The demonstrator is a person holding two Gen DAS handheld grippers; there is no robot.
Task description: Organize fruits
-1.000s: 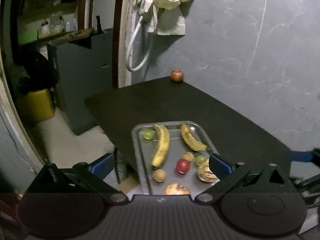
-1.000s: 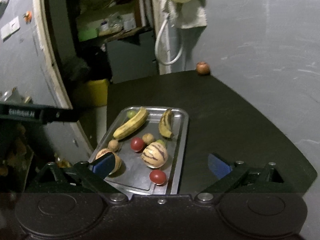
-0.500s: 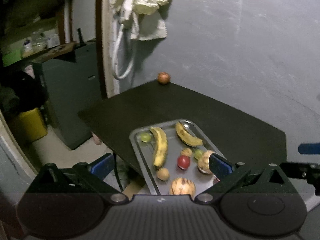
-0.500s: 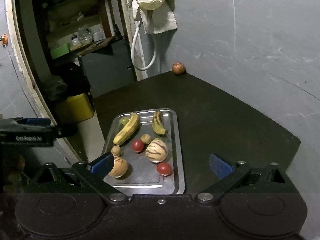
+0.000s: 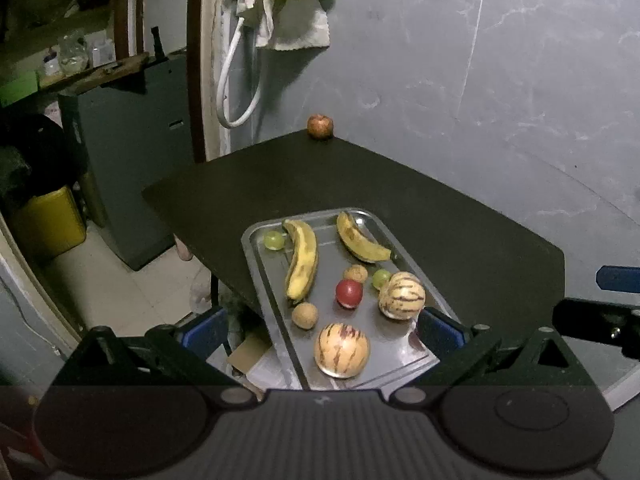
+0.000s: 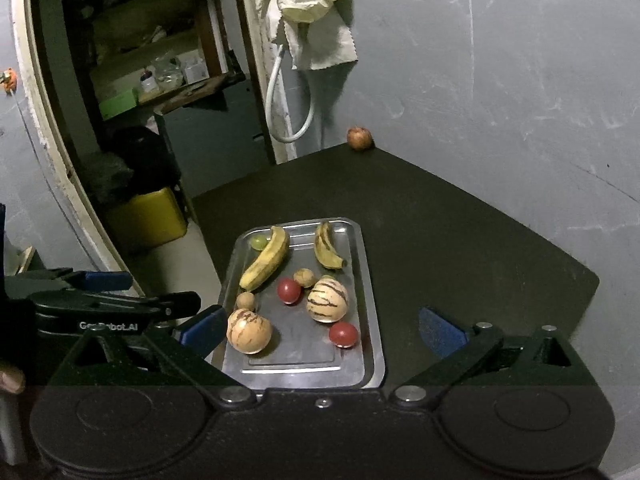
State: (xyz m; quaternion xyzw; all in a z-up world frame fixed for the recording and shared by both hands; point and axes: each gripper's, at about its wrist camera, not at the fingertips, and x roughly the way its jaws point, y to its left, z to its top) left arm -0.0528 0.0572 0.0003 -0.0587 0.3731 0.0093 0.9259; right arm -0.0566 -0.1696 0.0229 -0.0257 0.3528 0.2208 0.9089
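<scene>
A metal tray [image 5: 256, 268] [image 6: 366, 264] sits on a black table and holds two bananas [image 5: 302, 262] [image 6: 328, 246], two striped melons [image 5: 341, 350] [image 6: 327, 300], red tomatoes [image 5: 349, 293] [image 6: 343, 334], small brown fruits [image 5: 305, 315] and green grapes [image 5: 273, 239]. A lone apple [image 5: 320, 126] [image 6: 359, 138] rests at the table's far corner by the wall. My left gripper [image 5: 322, 330] is open and empty, hovering over the tray's near end. My right gripper [image 6: 322, 330] is open and empty over the tray's near right part.
The black table [image 5: 460, 216] [image 6: 460, 220] stands against a grey wall. A white cloth and hose [image 5: 280, 8] hang by the door frame. A yellow canister [image 5: 48, 222] and a grey cabinet [image 5: 132, 152] stand on the floor to the left.
Both cameras have shifted and steadied; the tray now lies more centred between each gripper's fingers. The fruits have not moved. Both grippers stay open.
</scene>
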